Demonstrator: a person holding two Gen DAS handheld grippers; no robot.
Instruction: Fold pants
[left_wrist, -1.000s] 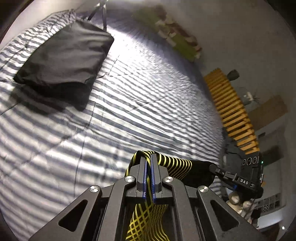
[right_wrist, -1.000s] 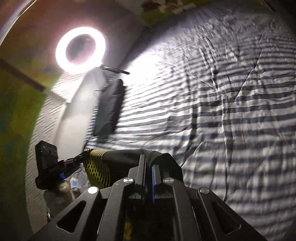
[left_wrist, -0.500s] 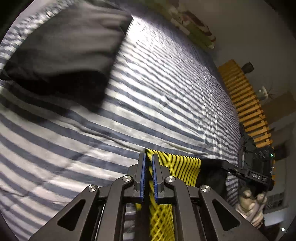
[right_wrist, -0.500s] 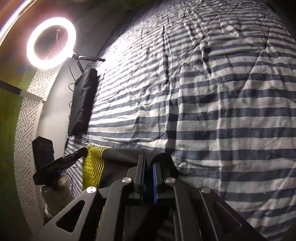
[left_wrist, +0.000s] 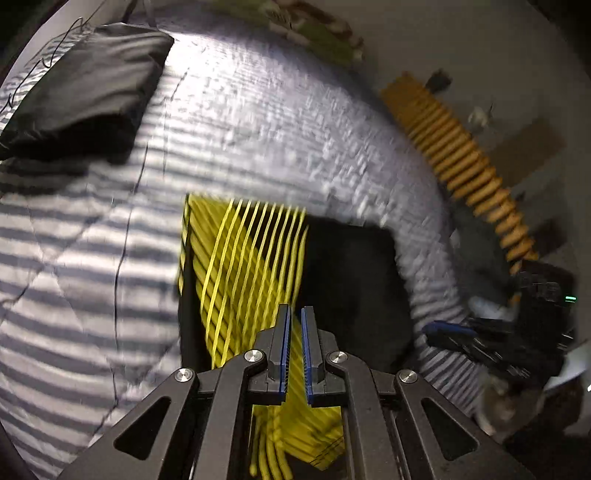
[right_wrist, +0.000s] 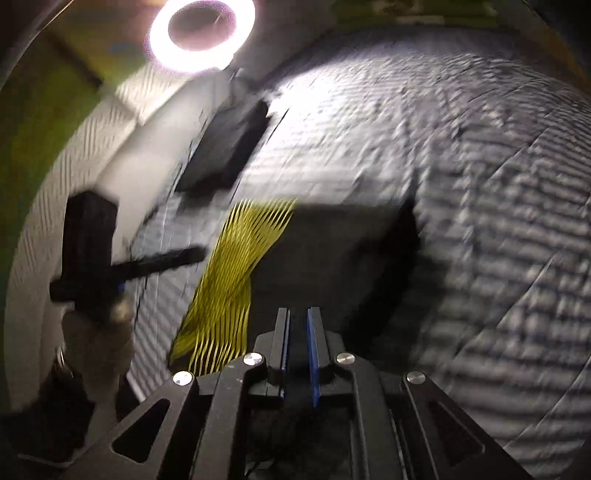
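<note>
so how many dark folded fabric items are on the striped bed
2: a black folded bundle at the far left edge near the ring light, and the black pants with yellow line pattern nearest the cameras. More may lie outside the frames.

A grey-and-white striped quilted bedspread (left_wrist: 92, 266) stretched ahead of both grippers. A folded black fabric bundle (left_wrist: 85, 85) lay far ahead-left of the left gripper. A glowing white ring light (right_wrist: 201, 31) shone beyond it, and orange wooden slats (left_wrist: 465, 162) ran off to the right.
</note>
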